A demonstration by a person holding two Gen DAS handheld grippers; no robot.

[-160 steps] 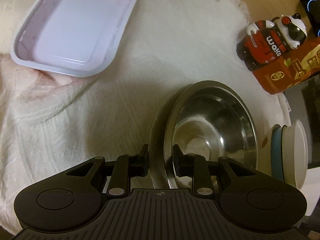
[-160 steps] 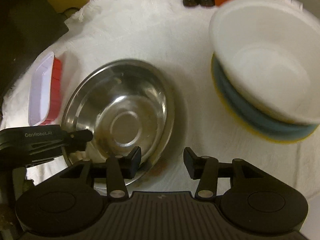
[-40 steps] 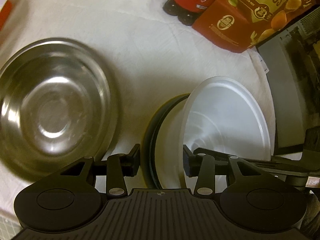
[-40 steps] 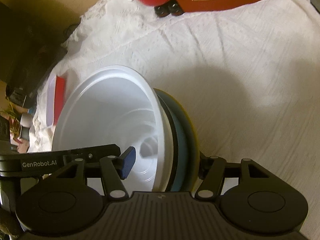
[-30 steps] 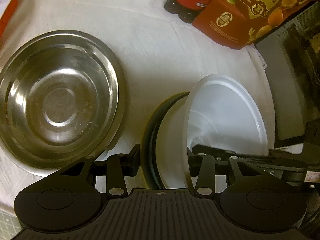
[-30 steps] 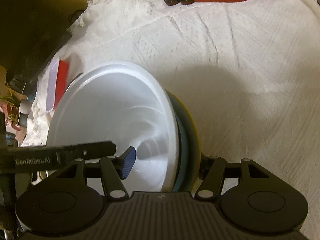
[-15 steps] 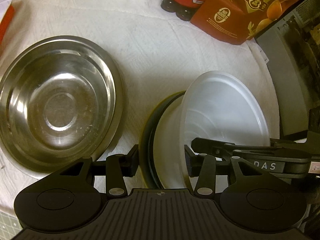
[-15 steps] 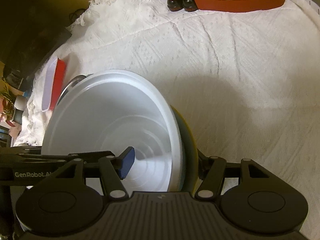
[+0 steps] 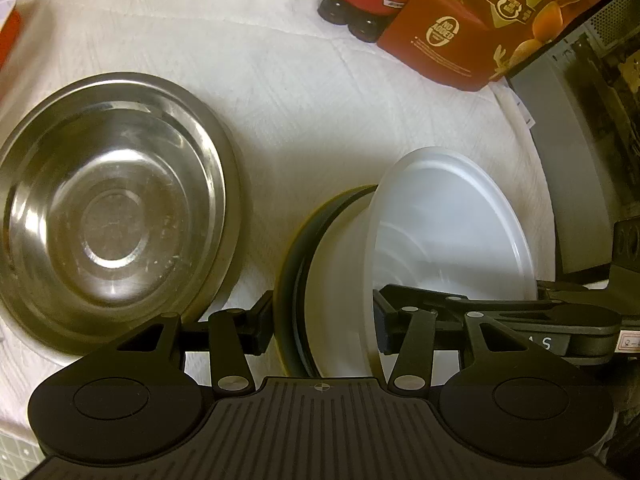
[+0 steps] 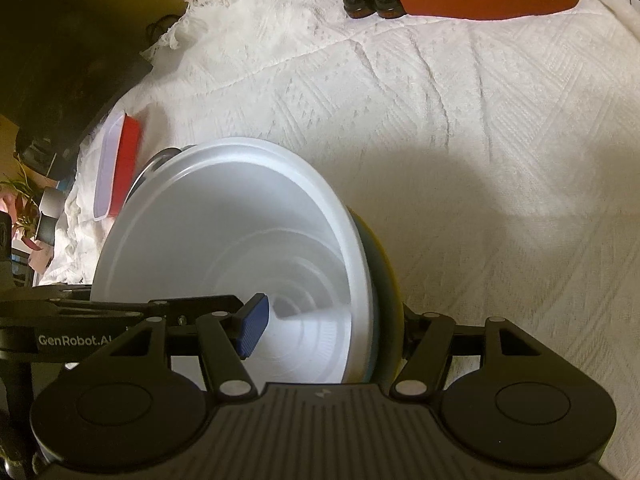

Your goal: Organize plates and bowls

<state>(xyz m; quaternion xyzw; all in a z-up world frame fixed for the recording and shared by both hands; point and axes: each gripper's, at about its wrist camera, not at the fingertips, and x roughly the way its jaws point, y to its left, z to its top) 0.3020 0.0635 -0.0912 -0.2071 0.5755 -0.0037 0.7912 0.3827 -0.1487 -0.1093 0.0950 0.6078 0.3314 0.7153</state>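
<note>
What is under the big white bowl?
The white bowl sits on a stack of plates: a dark blue plate and a yellow plate show at its edge. Only their rims show; the bowl hides their middles, so I can't tell whether more lie between.

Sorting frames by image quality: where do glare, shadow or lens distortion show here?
Left wrist view: bright glare inside the steel bowl, warm dim light, fisheye bending at the edges. Right wrist view: a soft shadow on the white cloth beside the white bowl; dark left corner.
</note>
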